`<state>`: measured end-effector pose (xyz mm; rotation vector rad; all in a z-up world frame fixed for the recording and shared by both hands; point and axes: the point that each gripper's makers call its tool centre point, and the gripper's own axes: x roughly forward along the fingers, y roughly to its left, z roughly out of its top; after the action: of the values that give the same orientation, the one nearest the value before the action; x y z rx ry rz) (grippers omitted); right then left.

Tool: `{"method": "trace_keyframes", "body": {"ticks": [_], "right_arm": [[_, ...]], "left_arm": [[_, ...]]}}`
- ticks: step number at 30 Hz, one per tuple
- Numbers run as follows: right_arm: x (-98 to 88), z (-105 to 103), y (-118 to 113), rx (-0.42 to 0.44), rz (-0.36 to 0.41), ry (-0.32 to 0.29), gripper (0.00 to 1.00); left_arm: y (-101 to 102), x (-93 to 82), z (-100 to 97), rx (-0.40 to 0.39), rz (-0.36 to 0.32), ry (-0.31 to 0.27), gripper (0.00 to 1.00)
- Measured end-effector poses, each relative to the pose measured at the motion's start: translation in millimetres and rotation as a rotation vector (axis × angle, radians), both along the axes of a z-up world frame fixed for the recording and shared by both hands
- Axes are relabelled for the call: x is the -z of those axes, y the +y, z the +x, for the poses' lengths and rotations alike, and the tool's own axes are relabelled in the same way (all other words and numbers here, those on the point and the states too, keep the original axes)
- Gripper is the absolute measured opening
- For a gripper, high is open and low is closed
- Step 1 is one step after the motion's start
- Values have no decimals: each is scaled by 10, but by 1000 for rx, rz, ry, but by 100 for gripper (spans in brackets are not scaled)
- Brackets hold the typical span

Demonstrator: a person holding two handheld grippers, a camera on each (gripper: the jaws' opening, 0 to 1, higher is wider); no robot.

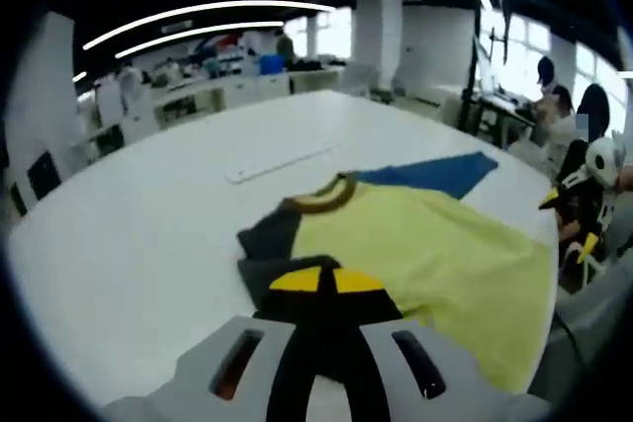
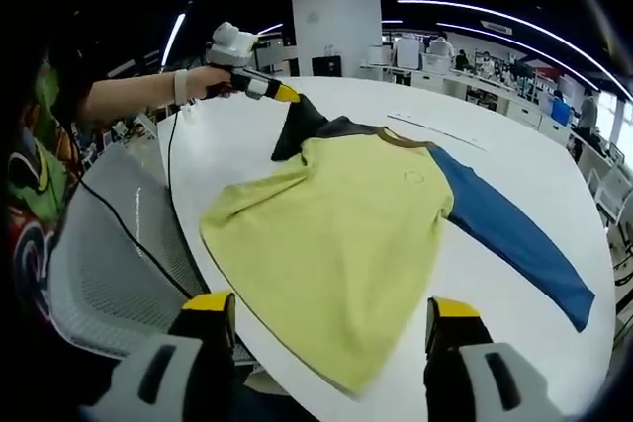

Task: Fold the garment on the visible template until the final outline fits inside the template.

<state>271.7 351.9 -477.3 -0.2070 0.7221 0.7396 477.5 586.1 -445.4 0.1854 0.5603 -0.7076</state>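
Pinching the dark sleeve [image 2: 302,126] of the garment [image 2: 346,234], the left claw [image 1: 327,281] is closed; the right claw [image 2: 331,315] gapes open at its hem.

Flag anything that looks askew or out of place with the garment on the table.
The yellow shirt lies skewed: its hem corner hangs over the table edge near the right gripper. The dark sleeve is lifted, pinched by the left gripper, while the blue sleeve lies flat.
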Motion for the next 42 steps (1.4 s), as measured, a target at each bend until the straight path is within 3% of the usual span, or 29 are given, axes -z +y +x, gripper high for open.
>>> {"method": "trace_keyframes", "body": {"ticks": [8,13,18,22,32,36,42], "right_arm": [[-14,5,-26,7,0,-3,78],[-2,-8,-43,14,1,0,78],[11,-22,-31,16,3,3,78],[3,-16,-30,21,6,2,78],[-11,13,13,22,20,-2,80],[-24,25,32,25,30,-8,81],[-60,50,23,36,45,-20,86]], "left_arm": [[-405,362,24,46,19,75,0],[-420,570,63,44,37,118,0],[-408,669,66,41,42,138,0],[-400,653,58,47,41,130,1],[-303,488,21,40,6,87,29],[-171,399,17,11,-16,82,35],[119,385,-7,-51,-45,112,35]]}}
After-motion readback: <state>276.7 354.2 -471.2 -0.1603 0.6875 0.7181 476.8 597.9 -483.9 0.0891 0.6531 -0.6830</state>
